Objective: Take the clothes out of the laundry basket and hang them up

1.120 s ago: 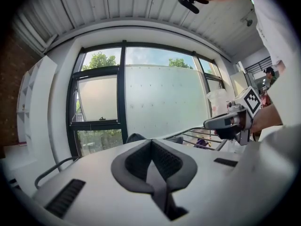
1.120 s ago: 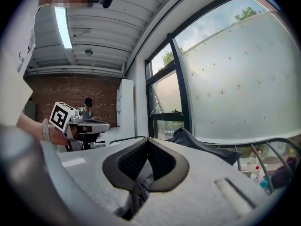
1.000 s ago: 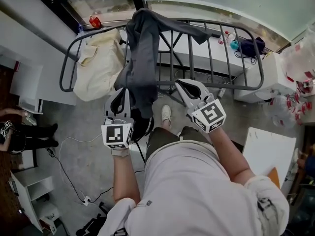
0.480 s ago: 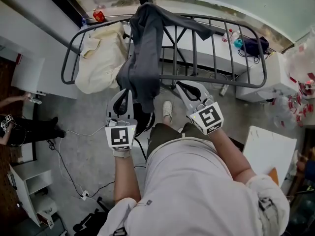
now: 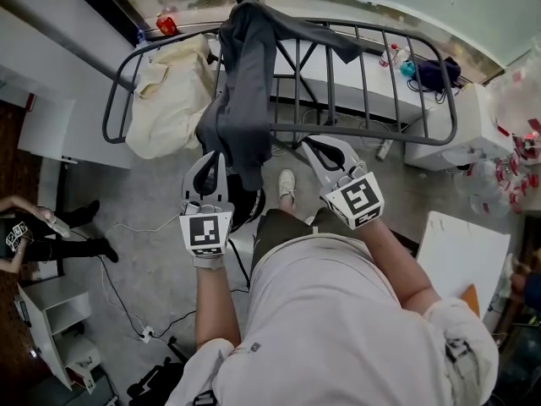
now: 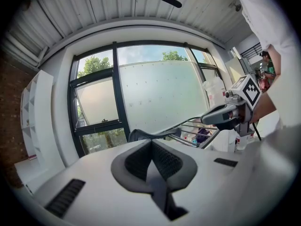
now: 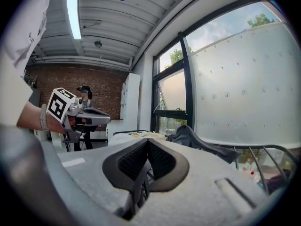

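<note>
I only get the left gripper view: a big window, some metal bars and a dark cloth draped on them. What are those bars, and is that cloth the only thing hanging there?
Observer: They belong to a drying rack. The head view shows a cream garment over its left end, beside your dark cloth, a grey garment.
Operator: Is the other tool holding any clothes?
Observer: No. In its own view the right gripper has its fingers together with nothing between them.
Operator: How does the grey one hang?
Observer: From above, it trails down off the near rail, its lower end between the left gripper and the right one.
</note>
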The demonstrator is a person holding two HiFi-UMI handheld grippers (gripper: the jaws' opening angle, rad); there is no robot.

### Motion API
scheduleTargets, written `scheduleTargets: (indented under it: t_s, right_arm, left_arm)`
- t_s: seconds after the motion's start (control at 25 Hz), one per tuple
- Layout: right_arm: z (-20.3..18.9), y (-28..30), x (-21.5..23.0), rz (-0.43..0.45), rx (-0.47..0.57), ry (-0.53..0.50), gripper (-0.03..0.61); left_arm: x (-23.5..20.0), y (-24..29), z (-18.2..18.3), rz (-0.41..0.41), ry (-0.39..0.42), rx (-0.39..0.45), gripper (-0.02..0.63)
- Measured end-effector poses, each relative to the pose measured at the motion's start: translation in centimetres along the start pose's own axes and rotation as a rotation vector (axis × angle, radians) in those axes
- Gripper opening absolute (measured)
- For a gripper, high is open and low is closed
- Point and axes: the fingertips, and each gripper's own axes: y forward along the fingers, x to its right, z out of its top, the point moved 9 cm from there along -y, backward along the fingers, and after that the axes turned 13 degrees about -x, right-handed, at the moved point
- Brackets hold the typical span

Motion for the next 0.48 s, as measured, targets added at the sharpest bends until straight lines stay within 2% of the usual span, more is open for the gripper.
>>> scheduleTargets:
  t_s: [0.48]
  right_arm:
    - [-0.6,-1.0,1.0,-0.015,-0.009,0.014,0.006]
  left_arm:
    - [1.2,0.9,-0.2,-0.020,0.014,-0.042,0.002]
